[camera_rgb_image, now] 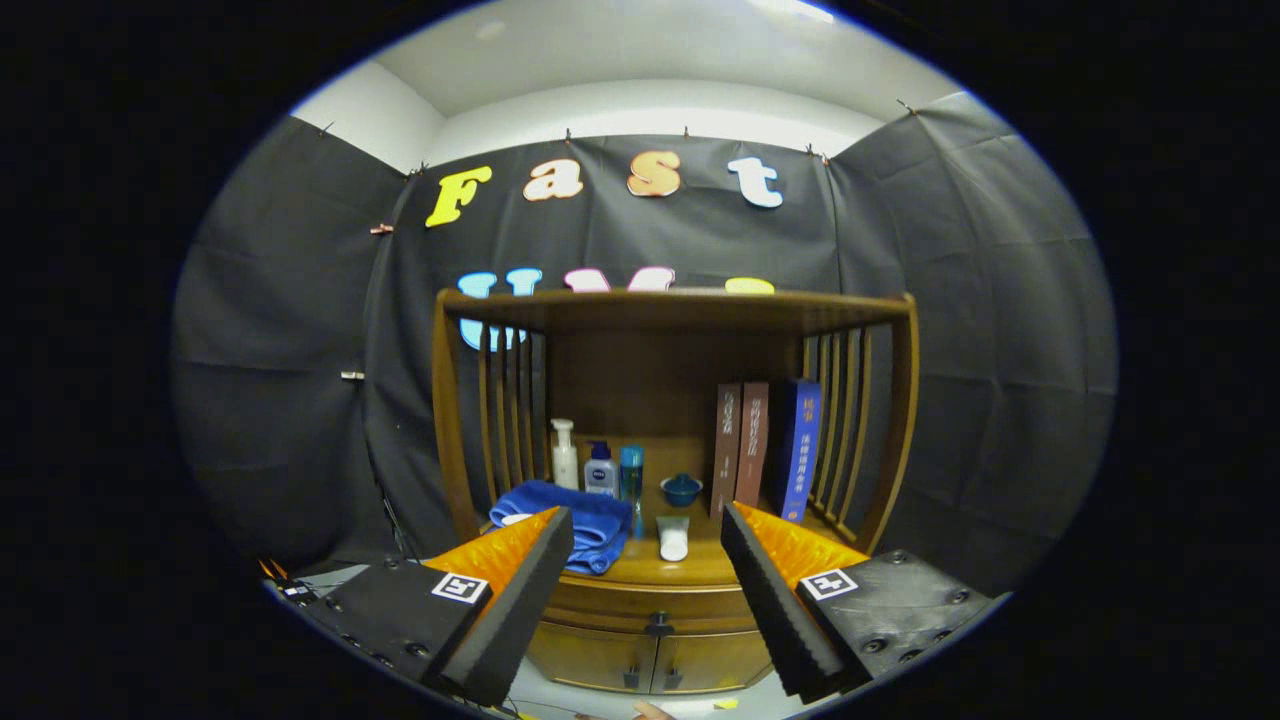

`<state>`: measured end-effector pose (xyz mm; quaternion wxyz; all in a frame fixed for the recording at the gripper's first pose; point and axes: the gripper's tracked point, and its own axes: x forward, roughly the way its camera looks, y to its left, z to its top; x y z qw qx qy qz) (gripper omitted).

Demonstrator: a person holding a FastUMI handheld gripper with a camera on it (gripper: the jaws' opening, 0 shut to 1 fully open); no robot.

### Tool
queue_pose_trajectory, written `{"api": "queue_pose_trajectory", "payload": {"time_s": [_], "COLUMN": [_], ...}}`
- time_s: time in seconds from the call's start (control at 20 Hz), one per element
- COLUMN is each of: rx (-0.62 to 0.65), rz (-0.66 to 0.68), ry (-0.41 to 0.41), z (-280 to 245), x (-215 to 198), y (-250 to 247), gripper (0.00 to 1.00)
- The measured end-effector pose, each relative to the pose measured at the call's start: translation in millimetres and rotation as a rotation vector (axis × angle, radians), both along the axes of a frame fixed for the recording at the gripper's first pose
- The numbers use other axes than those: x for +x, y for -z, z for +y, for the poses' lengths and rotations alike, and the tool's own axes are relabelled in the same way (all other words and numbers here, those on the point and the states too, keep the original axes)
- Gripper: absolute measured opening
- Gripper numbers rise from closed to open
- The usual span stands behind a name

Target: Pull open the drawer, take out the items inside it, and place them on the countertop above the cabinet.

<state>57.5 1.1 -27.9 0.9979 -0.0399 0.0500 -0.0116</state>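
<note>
— Two fingers stood wide apart, gripper point(647, 600) holding nothing. Where was the drawer point(652, 603)?

— Shut, at six o'clock from the countertop point(700, 572), its knob point(658, 624) between my fingers. A towel point(585, 520), a white item point(673, 537) (maybe a mouse) and a bowl point(681, 488) lay above.

— Which step?

— I judged it fit either approaching the knob or a drawer emptied and closed; I couldn't tell.

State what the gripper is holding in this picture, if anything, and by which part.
Nothing is held. The gripper is open, its fingers spread apart in front of the cabinet, with the closed drawer's knob between them, untouched.
</note>
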Motion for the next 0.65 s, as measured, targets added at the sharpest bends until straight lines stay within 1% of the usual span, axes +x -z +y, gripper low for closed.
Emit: {"api": "queue_pose_trajectory", "payload": {"time_s": [0.15,0.35,0.55,0.65], "rx": [0.006,0.005,-0.012,-0.006], "rz": [-0.002,0.012,0.011,-0.002], "ry": [-0.005,-0.02,-0.029,-0.018], "z": [4.3,15.7,21.7,19.4], "x": [-19.7,-43.2,-48.3,-49.2], "y": [-19.9,-22.8,-29.1,-34.5], "gripper": [0.97,0.97,0.97,0.98]}}
